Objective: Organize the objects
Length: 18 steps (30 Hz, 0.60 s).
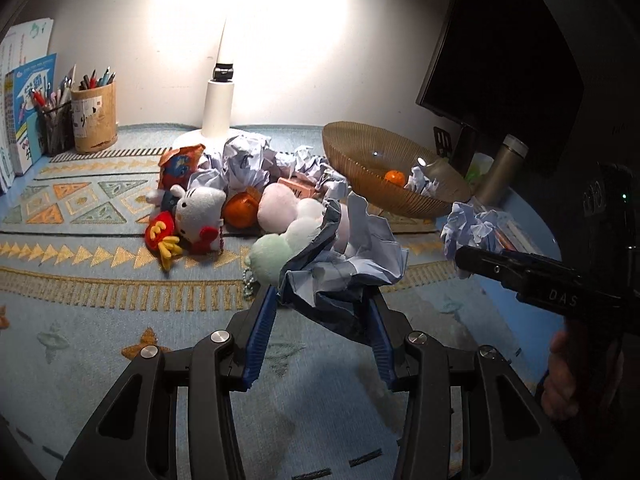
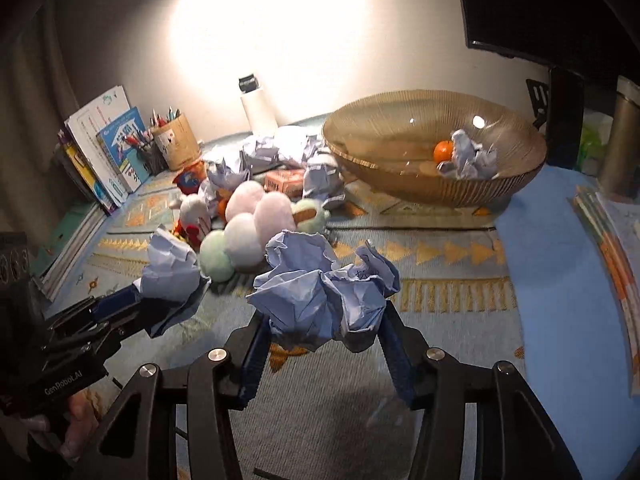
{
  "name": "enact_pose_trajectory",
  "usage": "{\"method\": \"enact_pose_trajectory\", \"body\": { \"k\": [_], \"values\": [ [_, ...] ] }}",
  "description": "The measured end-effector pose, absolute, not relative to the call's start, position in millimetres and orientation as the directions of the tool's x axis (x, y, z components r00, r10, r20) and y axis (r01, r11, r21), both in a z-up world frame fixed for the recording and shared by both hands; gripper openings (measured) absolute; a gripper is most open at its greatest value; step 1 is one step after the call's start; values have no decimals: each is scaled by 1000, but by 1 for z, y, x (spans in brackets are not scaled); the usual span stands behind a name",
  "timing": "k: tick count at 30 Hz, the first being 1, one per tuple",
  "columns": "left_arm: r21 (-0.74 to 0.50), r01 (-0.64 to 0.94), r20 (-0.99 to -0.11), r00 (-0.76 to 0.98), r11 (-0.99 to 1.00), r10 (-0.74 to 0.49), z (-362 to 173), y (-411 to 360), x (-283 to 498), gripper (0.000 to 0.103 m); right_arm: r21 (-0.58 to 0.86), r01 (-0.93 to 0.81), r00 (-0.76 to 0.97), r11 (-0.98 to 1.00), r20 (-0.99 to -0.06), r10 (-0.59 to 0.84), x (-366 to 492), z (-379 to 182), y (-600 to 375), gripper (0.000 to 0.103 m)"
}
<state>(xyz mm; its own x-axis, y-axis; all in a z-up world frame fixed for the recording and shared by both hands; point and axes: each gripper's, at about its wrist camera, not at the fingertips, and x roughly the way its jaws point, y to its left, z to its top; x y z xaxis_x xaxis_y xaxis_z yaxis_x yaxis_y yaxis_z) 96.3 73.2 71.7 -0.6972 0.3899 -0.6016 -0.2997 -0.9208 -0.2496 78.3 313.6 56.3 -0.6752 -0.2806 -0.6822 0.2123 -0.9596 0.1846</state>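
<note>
While both grippers hang above the patterned surface (image 1: 100,280), each is clamped on its own wad of crumpled pale blue paper. The left gripper (image 1: 324,312) pinches its paper wad (image 1: 352,252) between blue-padded fingers (image 1: 260,336), lifted off the cloth, with the pile of toys just beyond it. The right gripper (image 2: 324,336) likewise grips a second paper wad (image 2: 320,292), held clear of the surface in front of the amber ribbed bowl (image 2: 420,188). From the left wrist view the right gripper shows at the right edge with its wad beside the bowl's near rim; from the right wrist view the left gripper (image 2: 132,300) sits at the lower left with its wad raised. Inside the bowl lie an orange (image 2: 443,151) and another crumpled paper (image 2: 472,158), touching each other. Behind the held wads a heap spreads across the surface: a pastel plush caterpillar (image 2: 248,236), a white cat plush (image 1: 198,212), a second orange (image 1: 240,210), a small orange box (image 2: 286,182) and more crumpled sheets (image 1: 248,160). A white lamp base (image 1: 217,104) stands at the back, a pen holder (image 1: 94,118) and books (image 1: 24,92) stand at the back left, and a dark monitor (image 1: 504,48) rises to the right.
</note>
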Motion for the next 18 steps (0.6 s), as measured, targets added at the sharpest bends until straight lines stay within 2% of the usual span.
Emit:
{"method": "enact_pose_trajectory", "body": {
  "k": [5,8,11,16,17,18],
  "values": [
    [-209,-357,-561,-719,-910,411,106,99,64,42,159,135,-765,-978,-611,-205,54,98,343,51],
    [-233,-363,-552,-715,-902,430,120,120,25,42,192,54,-789,-980,-594,-160,24,113,366,52],
    [-238,-370,-565,-699,-898,438,122,147,-19,42,206,-31,-782,-978,-614,-105,-10,113,382,52],
    [-224,-377,-618,-658,-899,430,101,189,-71,42,208,-70,-724,-976,-683,-93,-57,88,391,53],
    [-220,-375,-627,-653,-900,425,97,194,-76,43,196,-76,-715,-978,-694,-83,-63,82,391,55],
    [-215,-367,-633,-653,-905,415,94,198,-81,44,189,-78,-711,-979,-699,-78,-66,79,391,62]
  ]
}}
